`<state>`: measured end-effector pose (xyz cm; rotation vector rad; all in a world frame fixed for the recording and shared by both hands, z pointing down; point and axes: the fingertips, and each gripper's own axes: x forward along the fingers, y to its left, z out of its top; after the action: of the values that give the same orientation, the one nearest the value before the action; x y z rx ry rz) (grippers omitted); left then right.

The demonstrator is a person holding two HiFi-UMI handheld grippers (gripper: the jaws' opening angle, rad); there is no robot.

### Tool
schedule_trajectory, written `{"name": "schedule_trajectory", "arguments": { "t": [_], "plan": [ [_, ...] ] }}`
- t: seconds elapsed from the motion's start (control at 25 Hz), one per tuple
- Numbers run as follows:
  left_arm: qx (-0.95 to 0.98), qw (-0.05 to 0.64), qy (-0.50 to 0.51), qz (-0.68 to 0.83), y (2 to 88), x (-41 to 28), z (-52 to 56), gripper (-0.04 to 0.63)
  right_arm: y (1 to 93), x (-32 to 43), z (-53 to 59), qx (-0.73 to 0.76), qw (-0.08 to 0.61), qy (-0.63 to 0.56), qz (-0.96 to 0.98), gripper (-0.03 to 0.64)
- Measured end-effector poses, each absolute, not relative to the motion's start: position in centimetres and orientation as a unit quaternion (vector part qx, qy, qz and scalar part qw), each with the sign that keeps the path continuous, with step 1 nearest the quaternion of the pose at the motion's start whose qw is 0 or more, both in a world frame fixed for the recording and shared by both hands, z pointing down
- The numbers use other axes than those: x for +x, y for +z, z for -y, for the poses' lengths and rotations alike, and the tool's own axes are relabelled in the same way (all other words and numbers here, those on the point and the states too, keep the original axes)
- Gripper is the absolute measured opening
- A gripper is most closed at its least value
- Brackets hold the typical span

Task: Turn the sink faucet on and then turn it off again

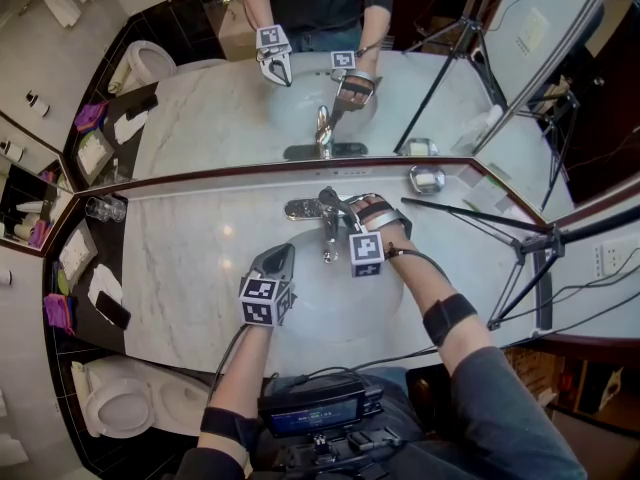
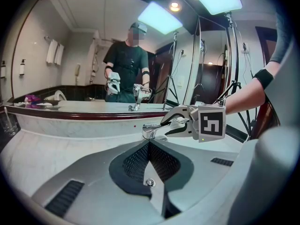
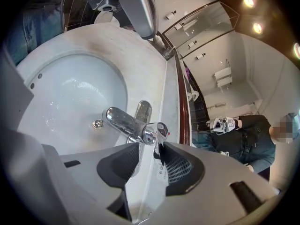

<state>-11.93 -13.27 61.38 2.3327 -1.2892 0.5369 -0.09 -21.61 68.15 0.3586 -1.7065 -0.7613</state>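
Note:
The chrome faucet (image 1: 328, 230) stands at the back of the white sink basin (image 1: 318, 293), its spout (image 3: 117, 120) reaching over the drain. No water runs from it. My right gripper (image 1: 347, 211) reaches down over the faucet top. In the right gripper view (image 3: 150, 150) its jaws straddle the upright handle lever (image 3: 161, 131), which lies close against the right pad (image 3: 176, 165) while the left pad stands apart, so it is open. My left gripper (image 1: 279, 259) hovers over the basin's left rim, shut with nothing in it (image 2: 149, 144), and points at the faucet (image 2: 150, 131).
A wall mirror behind the counter doubles the scene. A drinking glass (image 1: 105, 209) and a phone (image 1: 110, 310) lie at the left, a metal dish (image 1: 427, 179) at the back right. Tripod legs (image 1: 520, 248) cross the right side. A toilet (image 1: 120, 403) stands lower left.

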Motion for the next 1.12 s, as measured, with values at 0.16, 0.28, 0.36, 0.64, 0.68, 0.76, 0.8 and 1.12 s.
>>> {"name": "schedule_trajectory", "arguments": {
  "t": [0.16, 0.28, 0.36, 0.64, 0.68, 0.76, 0.8, 1.12],
  "plan": [
    [0.840, 0.211, 0.193, 0.460, 61.5, -11.8, 13.5, 0.003, 68.6, 0.3, 21.4, 0.159, 0.587, -0.327, 0.723, 0.167],
    [0.842, 0.211, 0.192, 0.458, 61.5, -11.4, 13.7, 0.003, 68.8, 0.3, 21.4, 0.165, 0.584, -0.328, 0.724, 0.167],
    [0.843, 0.211, 0.192, 0.456, 61.5, -11.2, 13.8, 0.003, 68.8, 0.3, 21.2, 0.169, 0.582, -0.323, 0.727, 0.167],
    [0.842, 0.213, 0.193, 0.456, 61.7, -11.1, 13.7, 0.003, 69.0, 0.4, 21.0, 0.171, 0.583, -0.313, 0.730, 0.166],
    [0.842, 0.213, 0.192, 0.456, 61.7, -11.1, 13.7, 0.003, 69.1, 0.5, 20.8, 0.170, 0.584, -0.310, 0.730, 0.166],
    [0.842, 0.213, 0.191, 0.457, 61.7, -11.1, 13.7, 0.003, 69.5, 0.7, 20.3, 0.167, 0.587, -0.304, 0.732, 0.163],
    [0.842, 0.213, 0.191, 0.457, 61.6, -11.1, 13.6, 0.003, 69.8, 0.8, 20.1, 0.166, 0.589, -0.303, 0.731, 0.157],
    [0.839, 0.211, 0.193, 0.462, 61.5, -11.3, 13.2, 0.003, 70.2, 1.1, 20.0, 0.174, 0.590, -0.299, 0.729, 0.153]
  ]
}}
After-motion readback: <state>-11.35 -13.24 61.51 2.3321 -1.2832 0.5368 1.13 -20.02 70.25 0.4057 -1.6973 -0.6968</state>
